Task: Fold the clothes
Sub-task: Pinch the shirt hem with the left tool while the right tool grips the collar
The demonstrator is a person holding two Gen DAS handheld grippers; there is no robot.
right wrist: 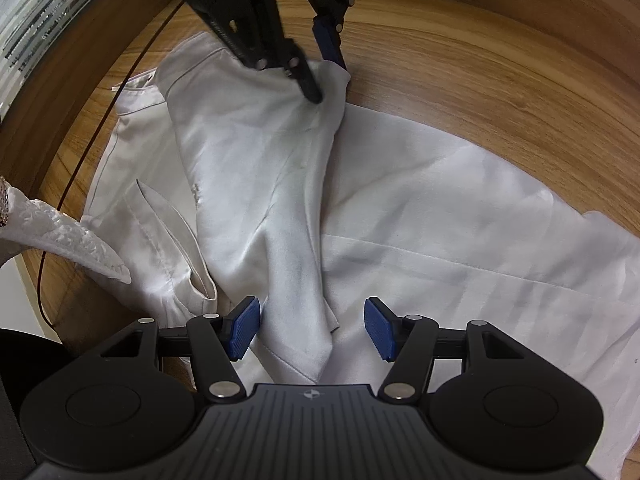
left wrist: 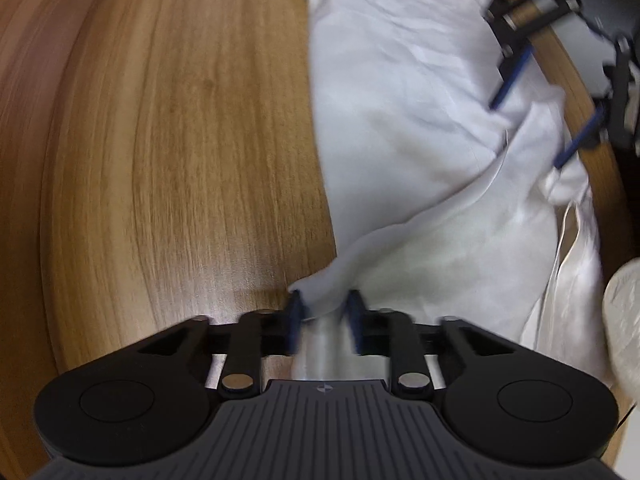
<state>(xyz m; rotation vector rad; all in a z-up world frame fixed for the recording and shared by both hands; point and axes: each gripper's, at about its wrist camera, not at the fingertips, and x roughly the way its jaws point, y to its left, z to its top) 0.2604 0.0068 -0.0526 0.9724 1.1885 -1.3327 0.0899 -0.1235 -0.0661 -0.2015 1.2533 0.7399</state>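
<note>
A white shirt-like garment [left wrist: 400, 120] lies crumpled on the wooden table [left wrist: 160, 160]. My left gripper [left wrist: 324, 300] is shut on a corner of the cloth, which bunches up between its blue pads. In the right wrist view that left gripper [right wrist: 328, 80] pinches the far corner of a folded-over flap of the garment [right wrist: 440, 200]. My right gripper [right wrist: 312, 328] stands open over the near end of that flap; the fold lies between its blue pads [right wrist: 244, 328] without being pressed. The left wrist view shows the right gripper [left wrist: 526, 136] at the garment's far right edge.
A person's white lacy sleeve [right wrist: 60, 228] reaches in from the left, also seen as a sleeve [left wrist: 624, 320] at the right edge. A thin dark cable [right wrist: 80, 160] runs along the table's rim. Bare wood [right wrist: 480, 60] lies beyond the garment.
</note>
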